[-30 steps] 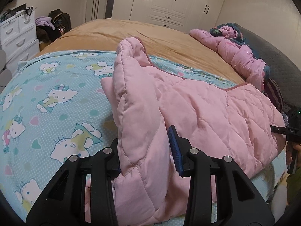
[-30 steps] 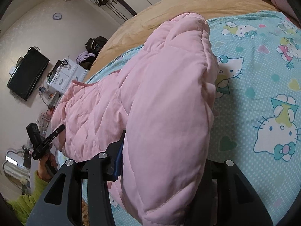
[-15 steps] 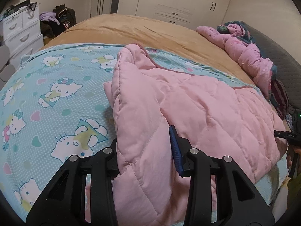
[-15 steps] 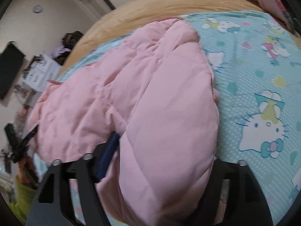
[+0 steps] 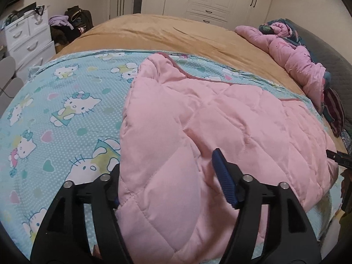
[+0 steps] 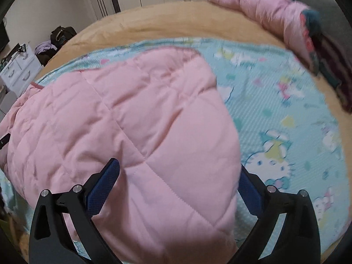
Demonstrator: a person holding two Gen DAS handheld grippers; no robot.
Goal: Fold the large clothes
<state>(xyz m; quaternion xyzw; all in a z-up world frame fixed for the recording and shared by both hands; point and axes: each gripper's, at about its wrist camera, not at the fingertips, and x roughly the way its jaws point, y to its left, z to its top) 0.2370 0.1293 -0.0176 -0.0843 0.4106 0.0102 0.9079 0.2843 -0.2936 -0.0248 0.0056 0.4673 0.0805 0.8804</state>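
A pink quilted coat (image 5: 220,110) lies folded on the cartoon-cat bedsheet (image 5: 66,110). Its near left edge sits between the fingers of my left gripper (image 5: 167,162), whose jaws are opening. The blue right pad (image 5: 222,180) stands free on top of the fabric and the left finger is hidden behind the fold. In the right wrist view the coat (image 6: 132,110) bulges between the fingers of my right gripper (image 6: 178,165), also opening and spread wide. Its blue left pad (image 6: 103,187) is off the cloth. This view is blurred.
A tan blanket (image 5: 165,33) covers the far half of the bed. A heap of pink and patterned clothes (image 5: 292,55) lies along the dark headboard at the right. White drawers (image 5: 28,37) and bags stand at the far left, with wardrobes (image 5: 209,0) behind.
Both grippers were shut on the coat's folded edge; now their jaws have spread and the pads are off the fabric. The right view has swung round toward the headboard.
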